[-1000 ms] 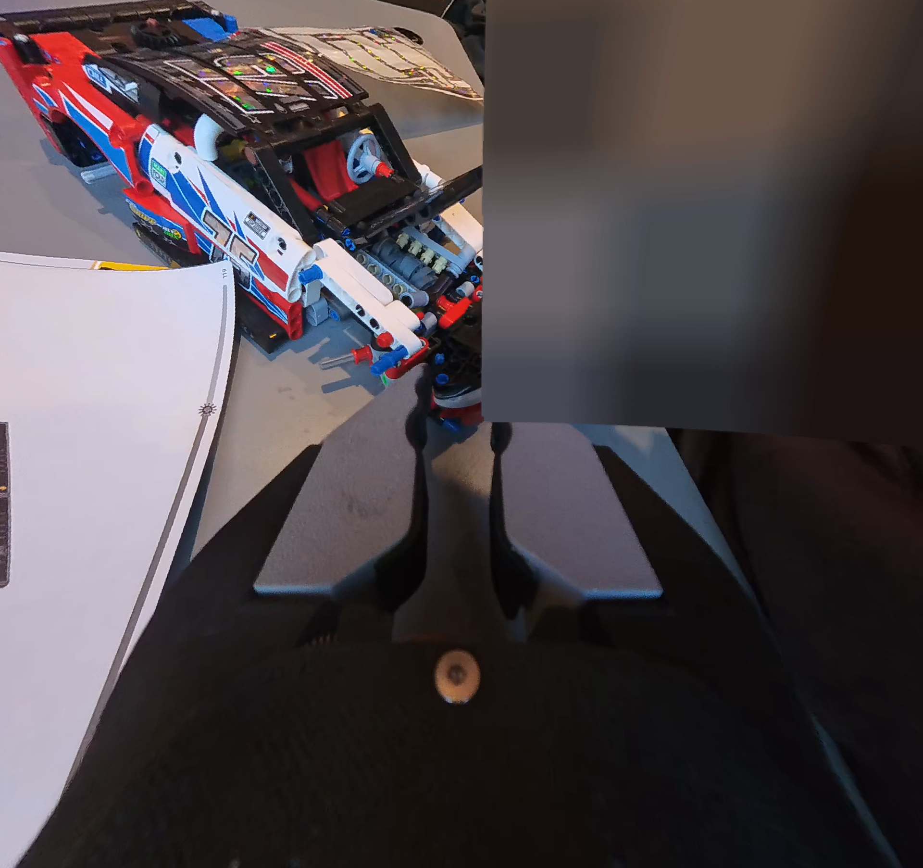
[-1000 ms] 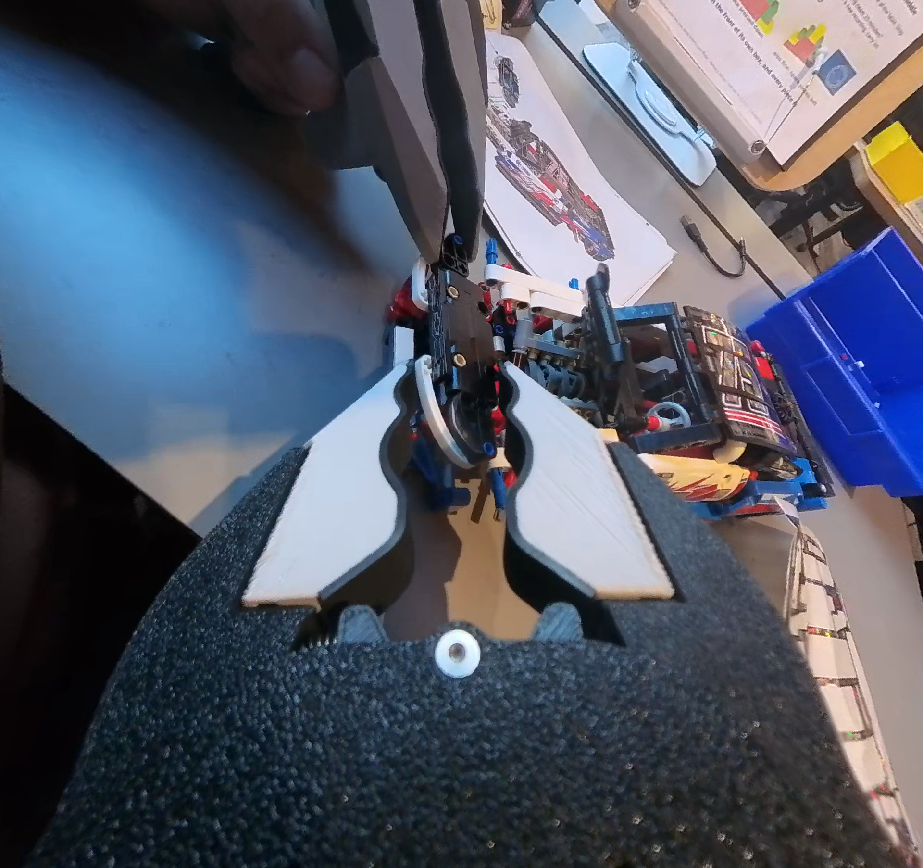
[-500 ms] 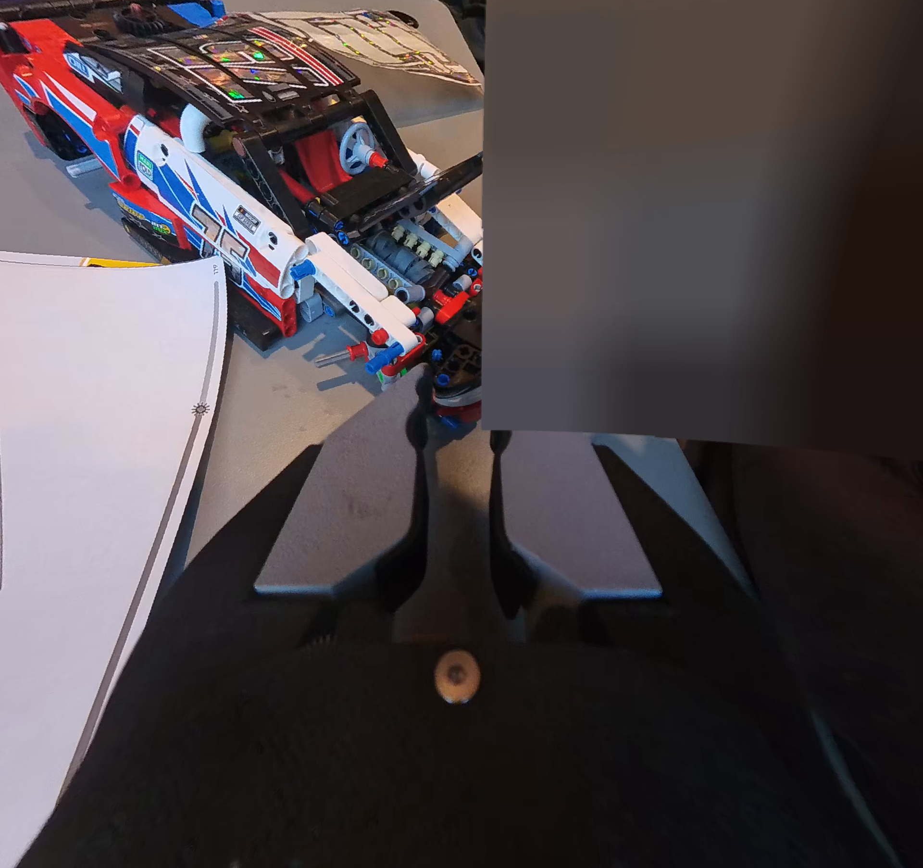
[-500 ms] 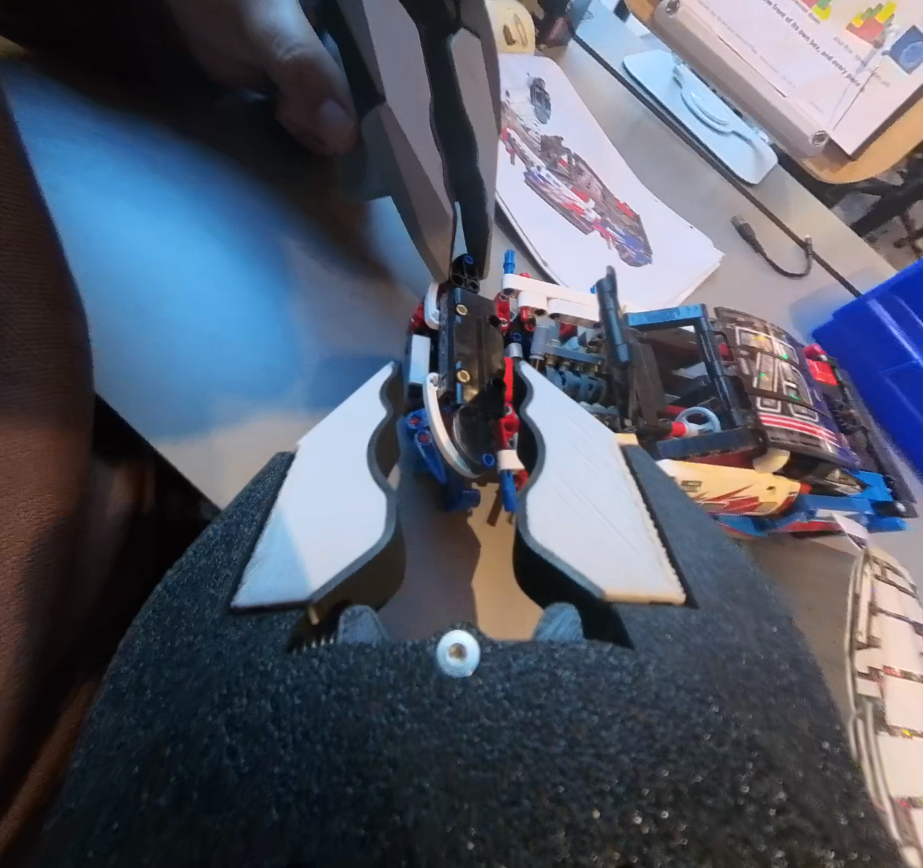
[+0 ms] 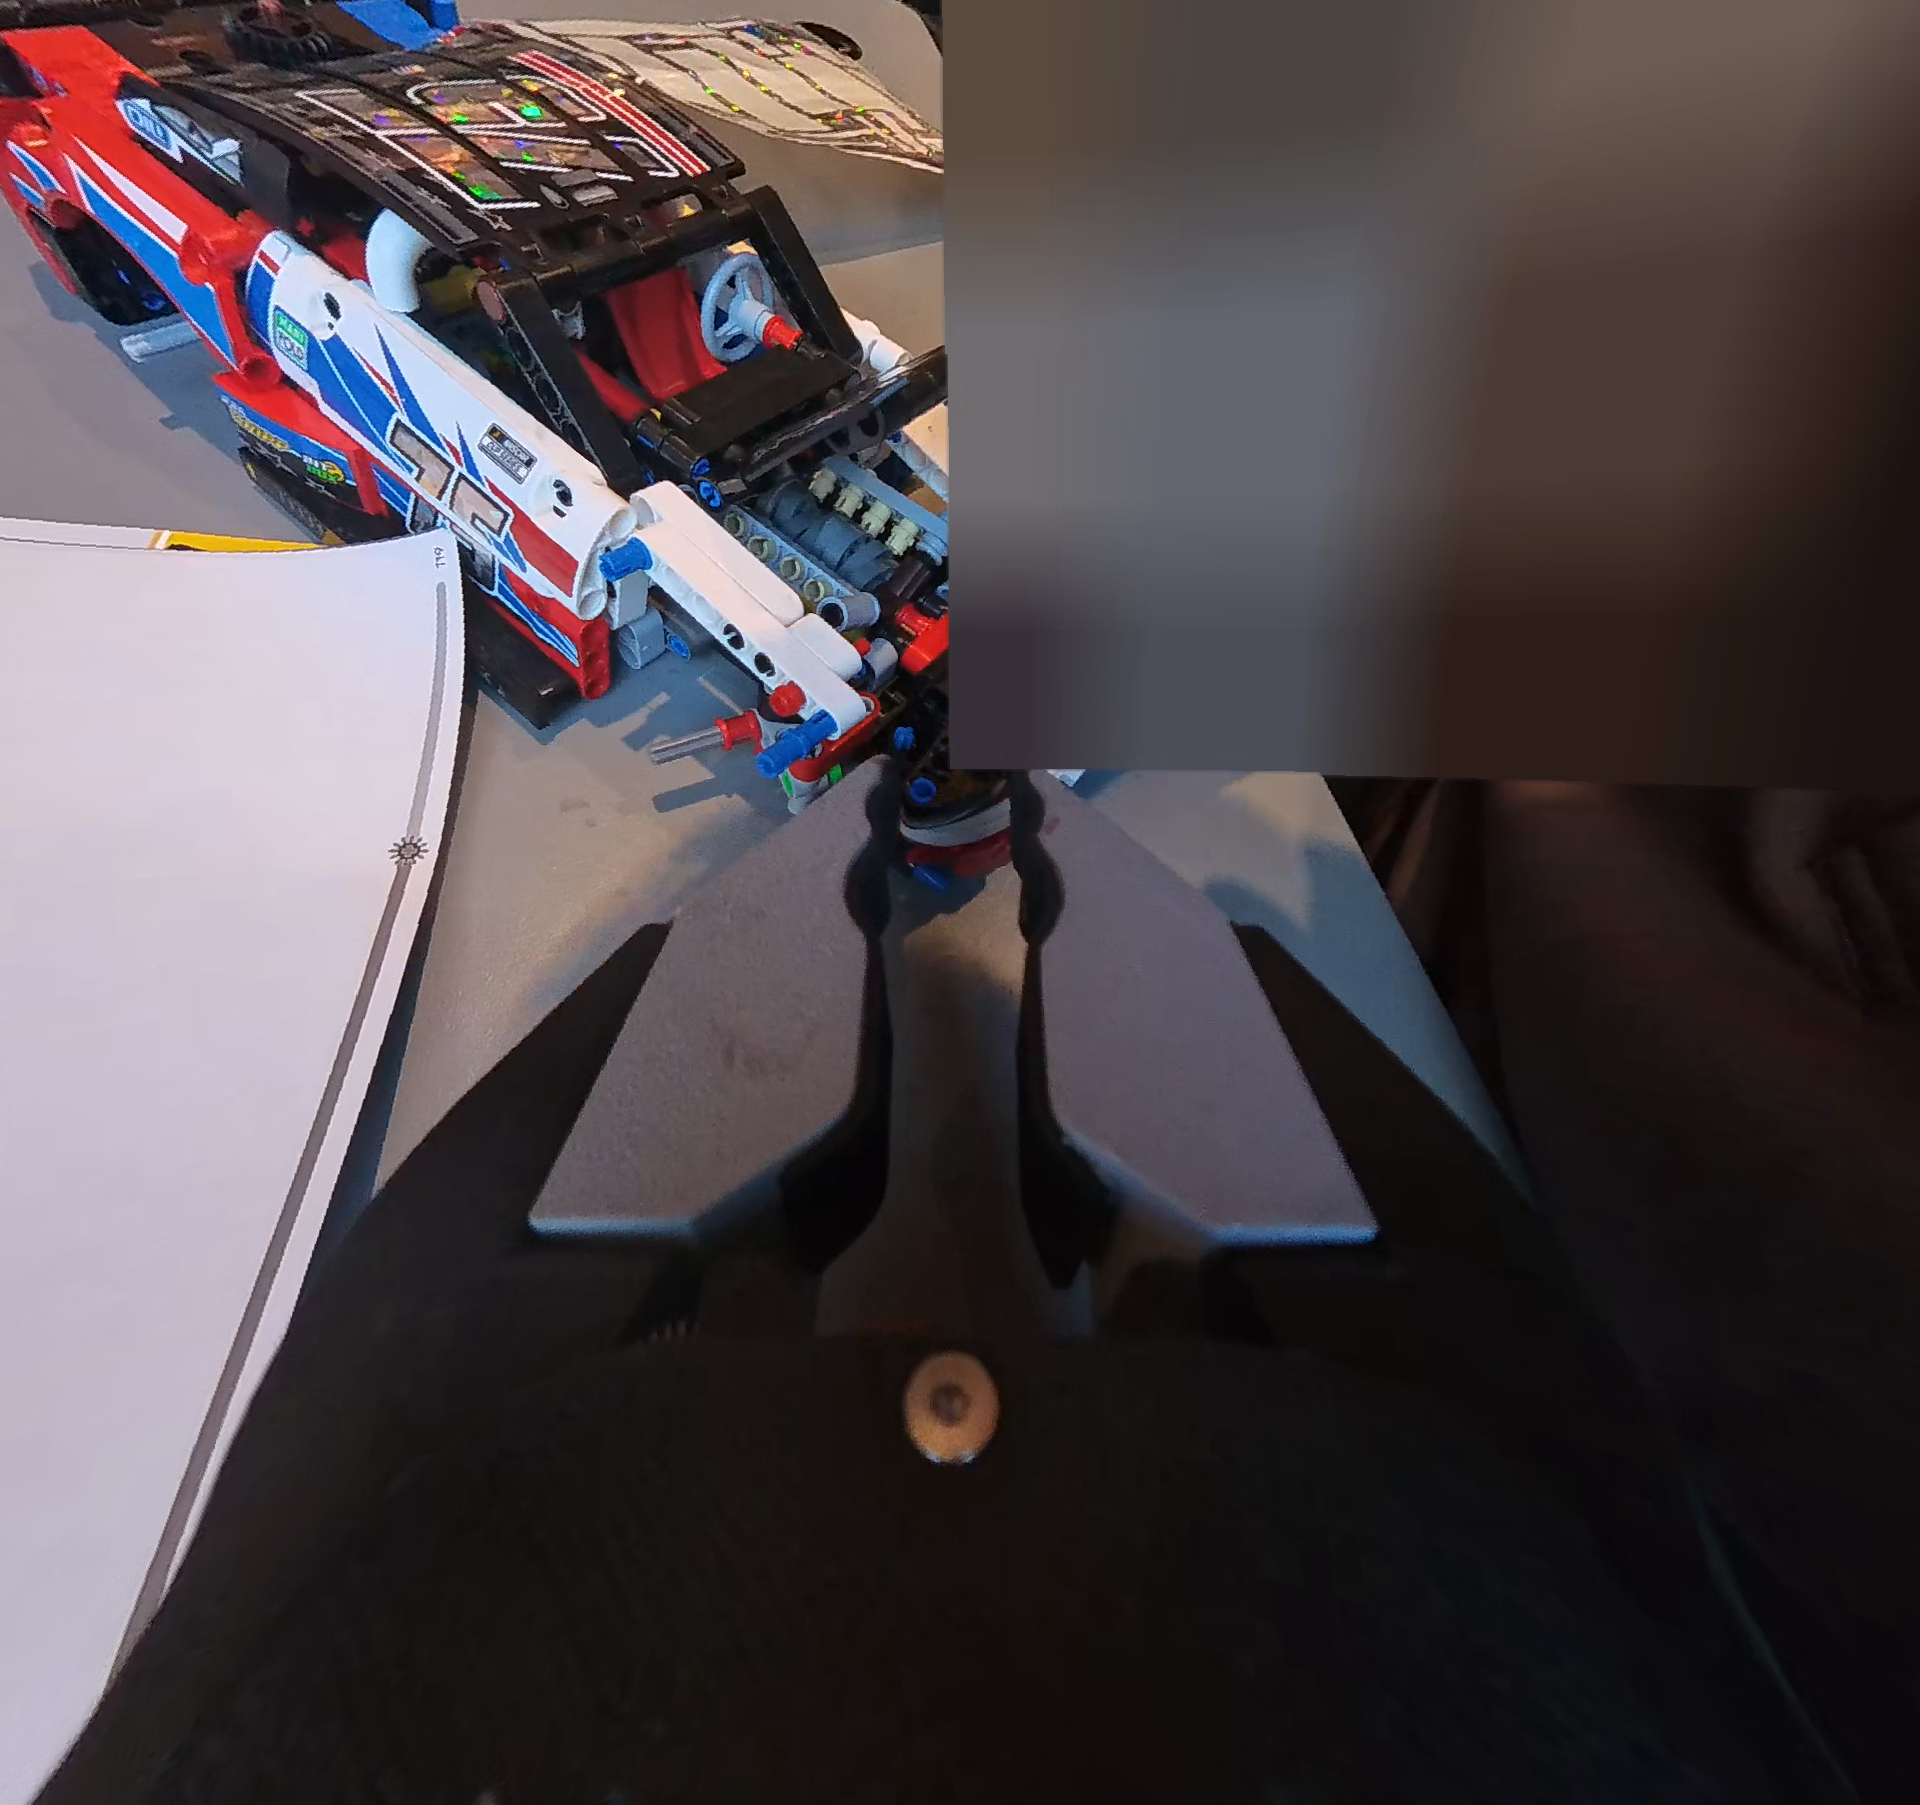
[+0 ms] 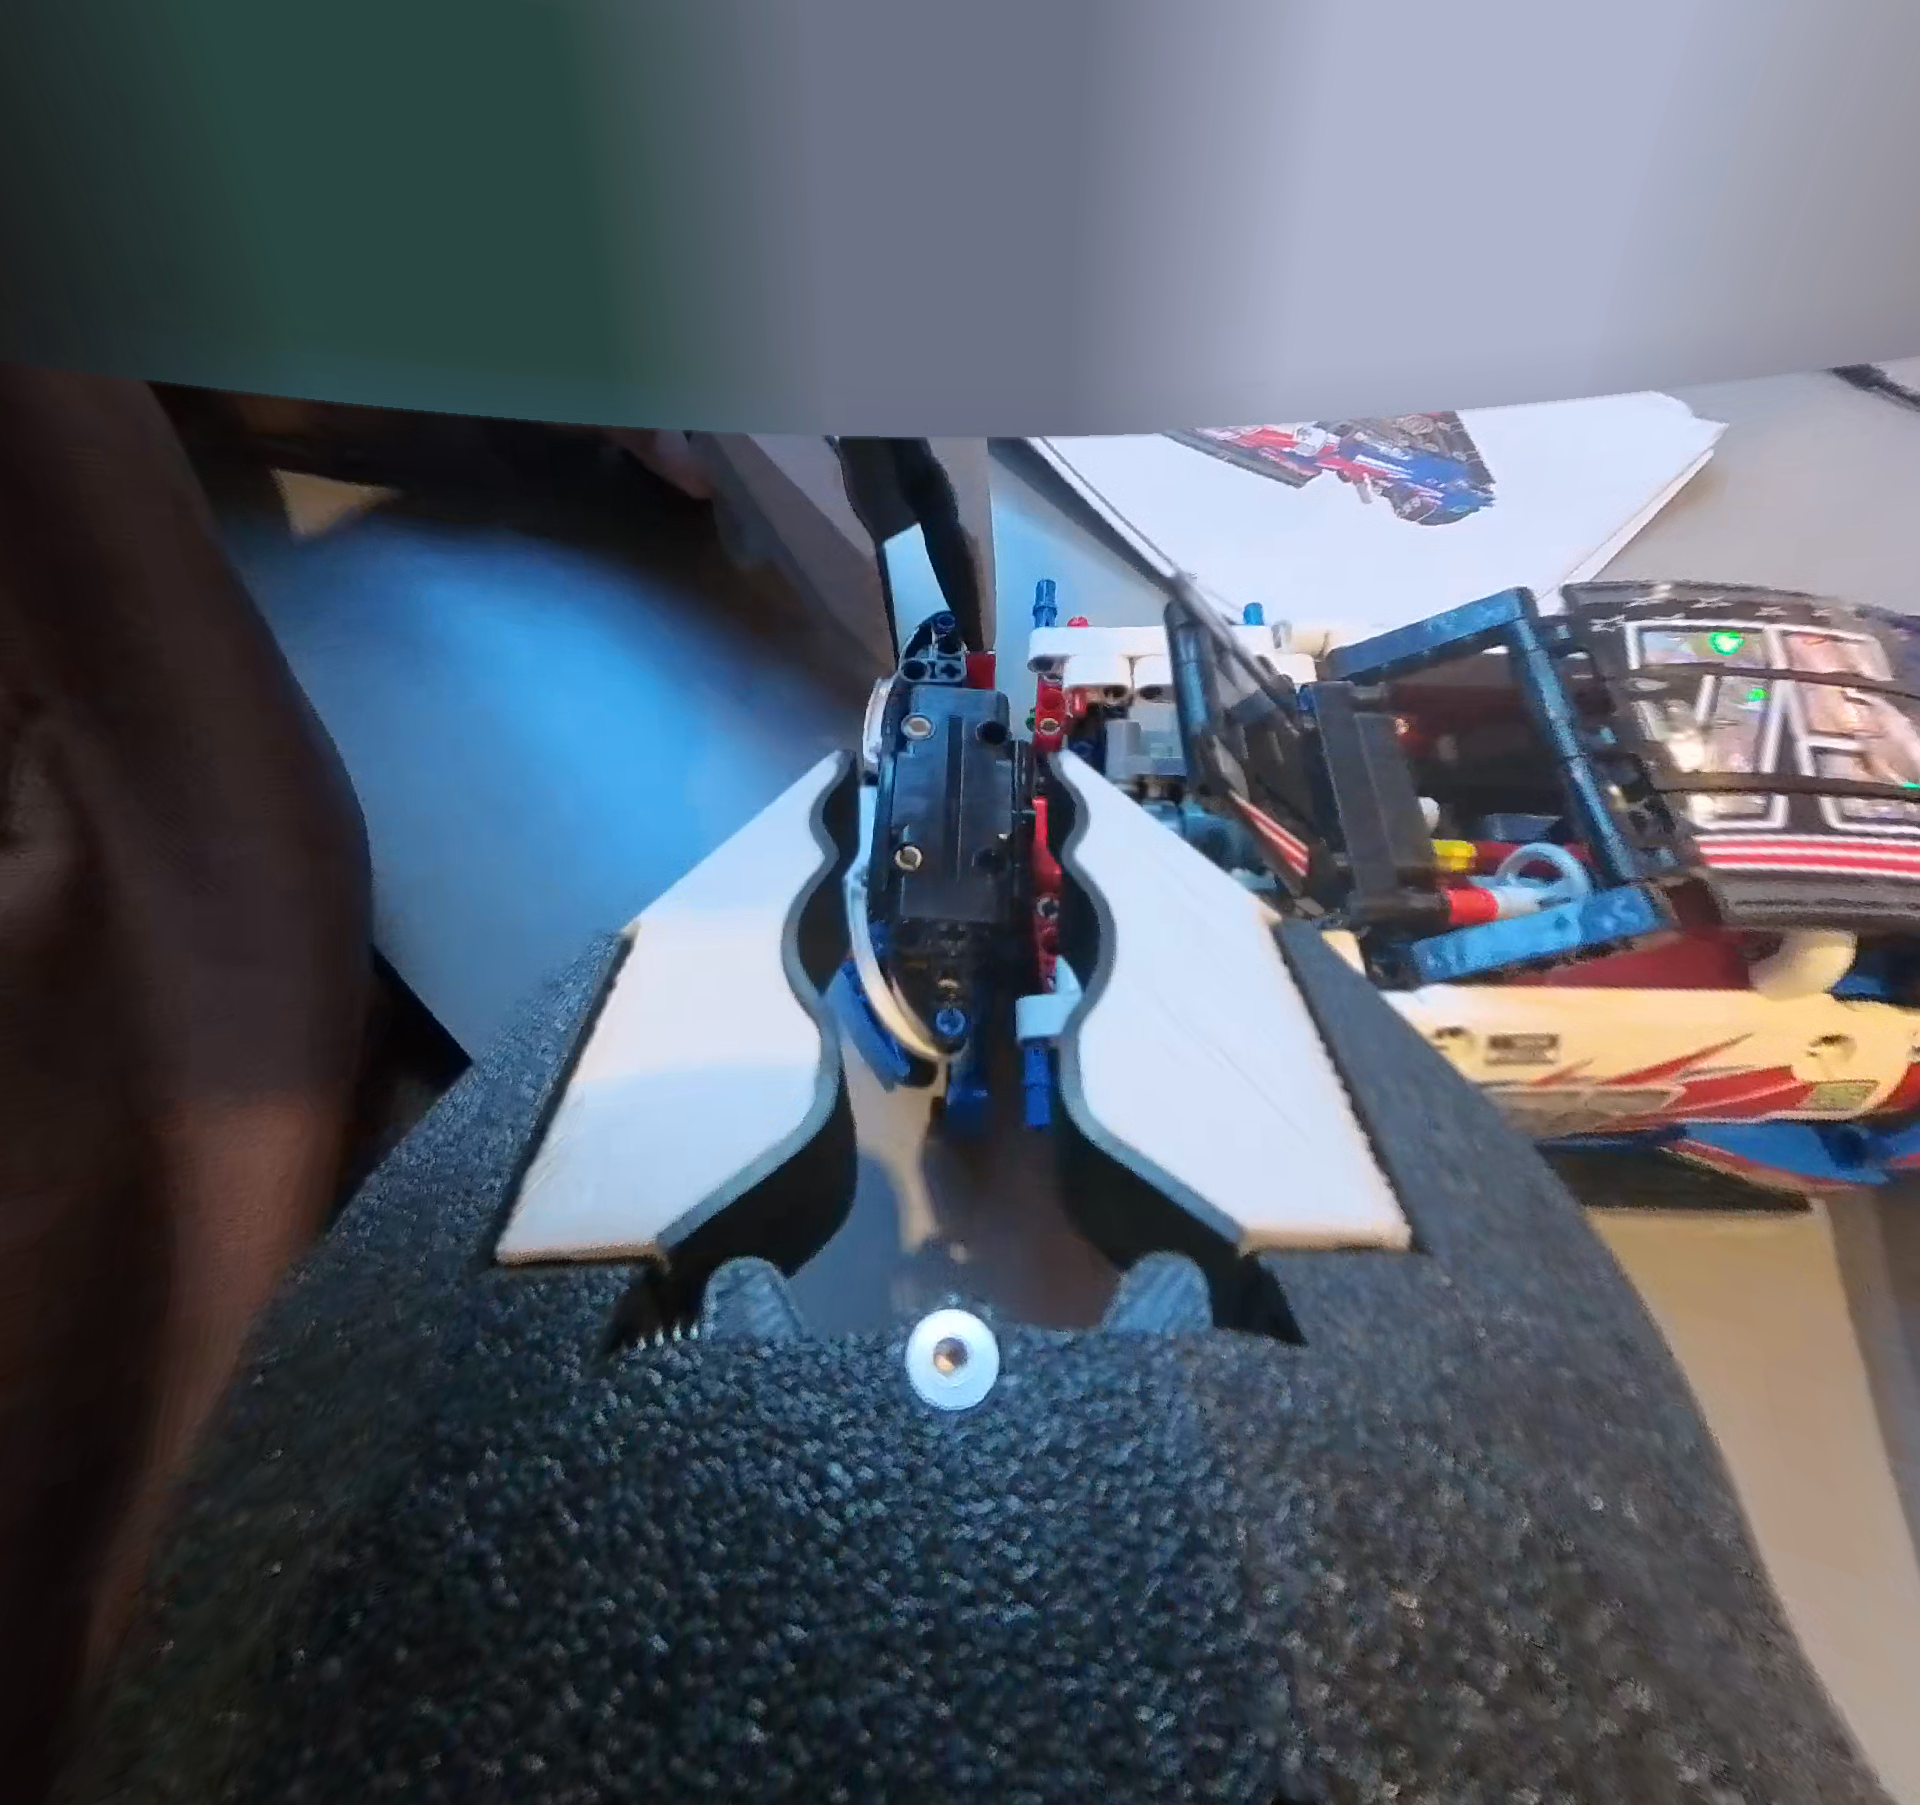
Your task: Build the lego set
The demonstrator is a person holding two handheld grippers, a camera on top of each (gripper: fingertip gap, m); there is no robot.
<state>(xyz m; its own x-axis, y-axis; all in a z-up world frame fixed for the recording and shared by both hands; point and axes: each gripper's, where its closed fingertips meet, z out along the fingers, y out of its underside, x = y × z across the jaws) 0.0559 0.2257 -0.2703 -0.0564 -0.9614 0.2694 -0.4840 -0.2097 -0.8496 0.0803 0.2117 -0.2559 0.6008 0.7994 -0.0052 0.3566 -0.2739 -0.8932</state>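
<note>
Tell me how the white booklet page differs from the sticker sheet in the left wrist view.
The white booklet page is almost blank, with one curved grey line along its edge, while the sticker sheet is crowded with outlines and glittery flecks. The page lies on the near side of the lego car, and the sheet lies beyond its far side. Both are paper lying on the grey table.

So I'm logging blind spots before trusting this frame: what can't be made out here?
- Left wrist view: a blur patch hides the lego car's front-right side.
- Right wrist view: a blur patch hides everything above the instruction sheet.
- Right hand-held gripper: contact with the front assembly unclear.
</note>
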